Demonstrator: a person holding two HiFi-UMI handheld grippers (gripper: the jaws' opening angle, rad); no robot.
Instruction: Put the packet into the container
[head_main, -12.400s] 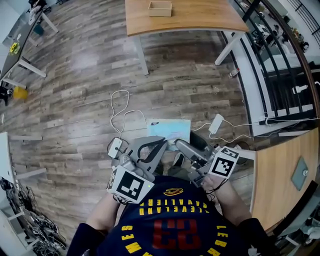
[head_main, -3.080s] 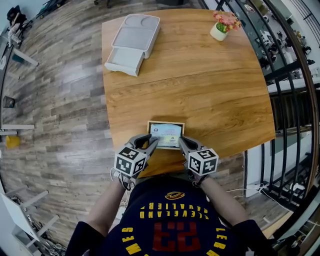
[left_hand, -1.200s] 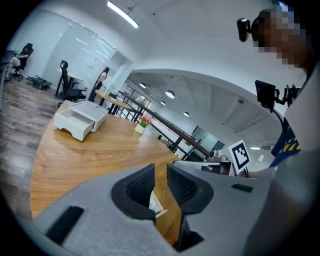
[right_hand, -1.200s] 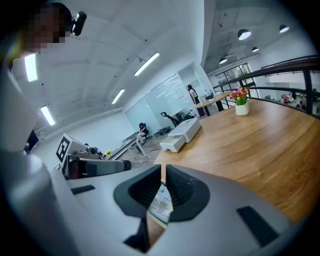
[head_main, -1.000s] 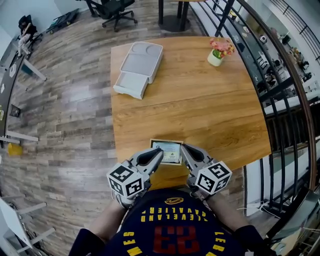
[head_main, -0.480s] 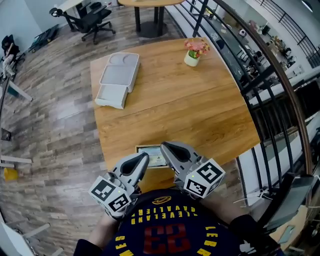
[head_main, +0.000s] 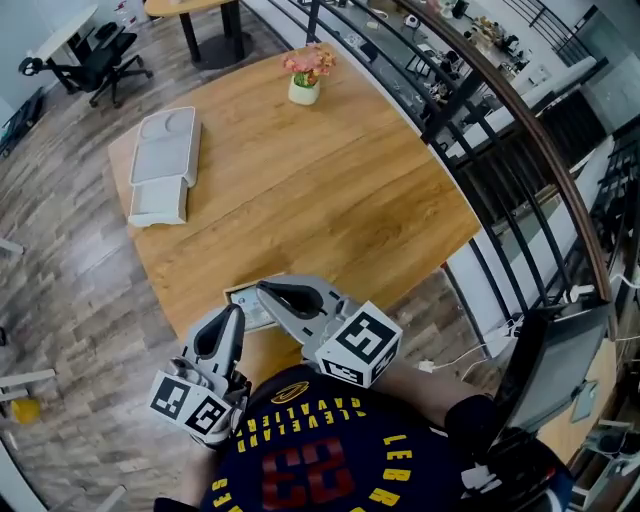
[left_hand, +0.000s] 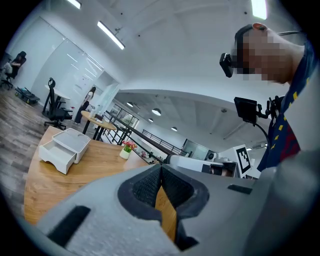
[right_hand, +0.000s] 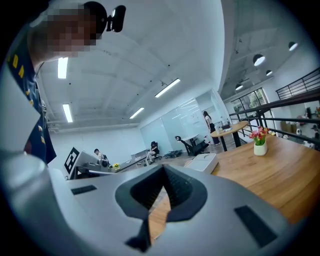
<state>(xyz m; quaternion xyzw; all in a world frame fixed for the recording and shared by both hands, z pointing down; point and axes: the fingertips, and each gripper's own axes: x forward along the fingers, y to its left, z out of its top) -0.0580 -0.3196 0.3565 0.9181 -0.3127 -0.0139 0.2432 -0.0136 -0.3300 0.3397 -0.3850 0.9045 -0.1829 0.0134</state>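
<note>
Fingers (left_hand: 145, 187) on your left gripper (left_hand: 161, 175) are pressed together with nothing between them, and your right gripper (right_hand: 163, 175) is closed and empty too. In the head view both grippers sit over the near edge of the tabletop (head_main: 330, 190), tips just beside the small wooden container (head_main: 232, 294).

The packet (head_main: 250, 308) lies flat inside that container, partly hidden by your right gripper, so the task looks done or nearly so.

If you need to reseat it, expect the packet to be light, thin and floppy, probably with a slick printed face. It will likely bend rather than hold its shape. Pinch it at an edge or corner that stands clear of the container wall, not across the flat middle, where closed tips would only skid. Use a gentle squeeze so it doesn't crease.

The container looks stiff but light, so a nudge could slide it off the near edge. Steady it with your other gripper.
</note>
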